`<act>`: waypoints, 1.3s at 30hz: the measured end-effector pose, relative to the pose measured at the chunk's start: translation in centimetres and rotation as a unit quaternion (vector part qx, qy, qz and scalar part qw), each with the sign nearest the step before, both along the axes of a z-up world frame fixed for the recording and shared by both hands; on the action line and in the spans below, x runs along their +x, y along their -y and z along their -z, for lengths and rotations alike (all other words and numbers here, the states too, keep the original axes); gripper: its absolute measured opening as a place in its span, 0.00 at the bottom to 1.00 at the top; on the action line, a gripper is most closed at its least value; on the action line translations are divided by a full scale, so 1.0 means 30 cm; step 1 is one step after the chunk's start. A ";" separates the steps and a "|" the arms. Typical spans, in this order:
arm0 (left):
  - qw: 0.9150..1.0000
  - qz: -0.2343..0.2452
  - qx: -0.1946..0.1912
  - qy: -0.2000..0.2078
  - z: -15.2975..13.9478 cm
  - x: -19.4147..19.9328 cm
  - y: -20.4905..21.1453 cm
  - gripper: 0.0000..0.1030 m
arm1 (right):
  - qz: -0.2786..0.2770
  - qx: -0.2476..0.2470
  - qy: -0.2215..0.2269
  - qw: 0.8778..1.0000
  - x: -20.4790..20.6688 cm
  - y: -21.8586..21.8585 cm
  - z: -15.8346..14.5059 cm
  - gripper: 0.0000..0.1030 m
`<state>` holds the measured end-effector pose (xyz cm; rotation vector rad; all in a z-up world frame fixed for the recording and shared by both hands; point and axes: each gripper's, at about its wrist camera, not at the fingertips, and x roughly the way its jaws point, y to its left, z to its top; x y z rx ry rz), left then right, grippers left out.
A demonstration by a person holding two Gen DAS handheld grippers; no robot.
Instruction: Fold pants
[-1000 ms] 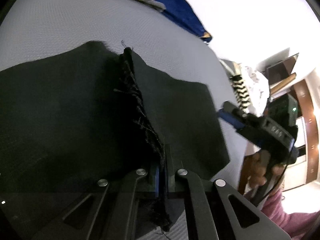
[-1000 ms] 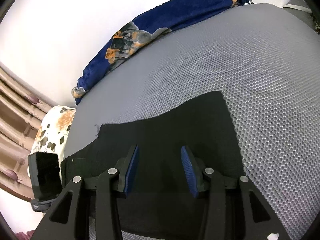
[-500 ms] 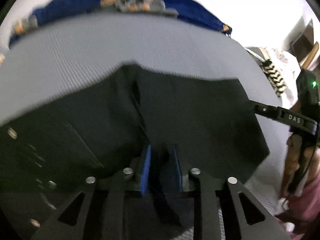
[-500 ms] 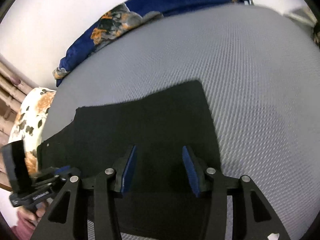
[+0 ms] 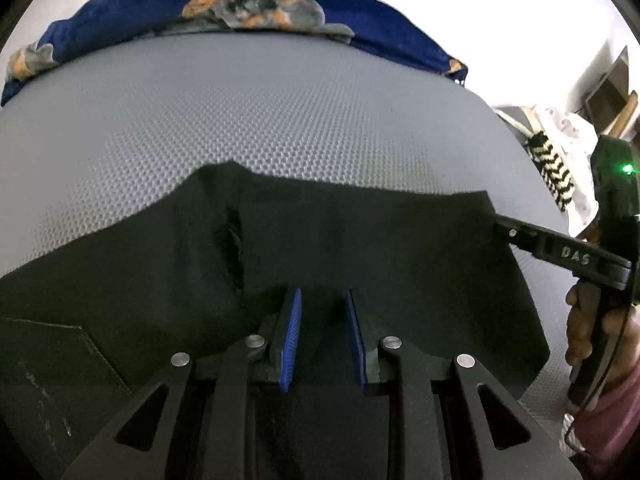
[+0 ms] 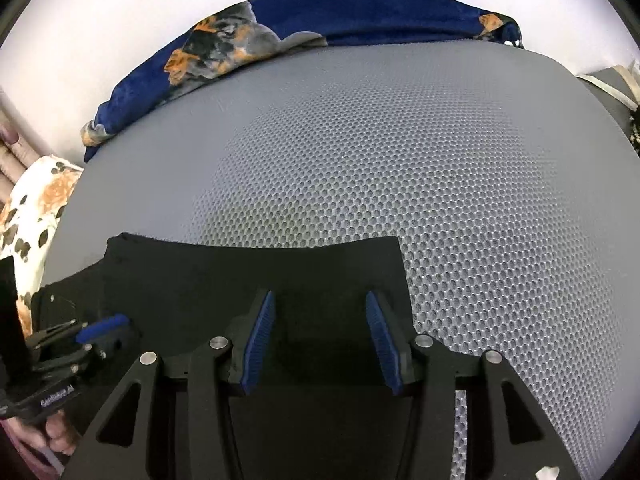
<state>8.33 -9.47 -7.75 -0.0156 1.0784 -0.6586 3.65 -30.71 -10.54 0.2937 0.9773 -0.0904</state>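
Observation:
Black pants [image 5: 360, 240] lie flat on the grey mesh mat [image 5: 280, 120], with a short slit-like crease left of centre. My left gripper [image 5: 322, 296] hovers over their near part. Its blue pads stand a narrow gap apart with only flat cloth below, nothing pinched. My right gripper [image 6: 320, 298] is open wider over the right end of the pants [image 6: 240, 272], near their straight right edge. In the left wrist view the right gripper [image 5: 504, 232] reaches in over the pants' far right corner. At the left of the right wrist view, the left gripper [image 6: 102, 326] sits over the pants.
A dark blue blanket [image 6: 320, 20] with an orange and grey print runs along the mat's far edge. A floral cushion [image 6: 36, 196] lies off the left side. A black-and-white striped item [image 5: 554, 168] and furniture sit beyond the right edge. A hand [image 5: 584, 328] holds the right gripper's handle.
The left gripper has let go of the raised ridge of cloth; its pads have parted and the pants now lie flat. Both views have swung toward the far blanket.

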 end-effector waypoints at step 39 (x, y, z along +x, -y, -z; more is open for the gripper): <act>0.899 -0.375 -0.217 -0.062 0.061 -0.471 -1.081 0.38 | -0.214 0.092 -0.025 0.972 -0.087 -0.661 -0.012 0.56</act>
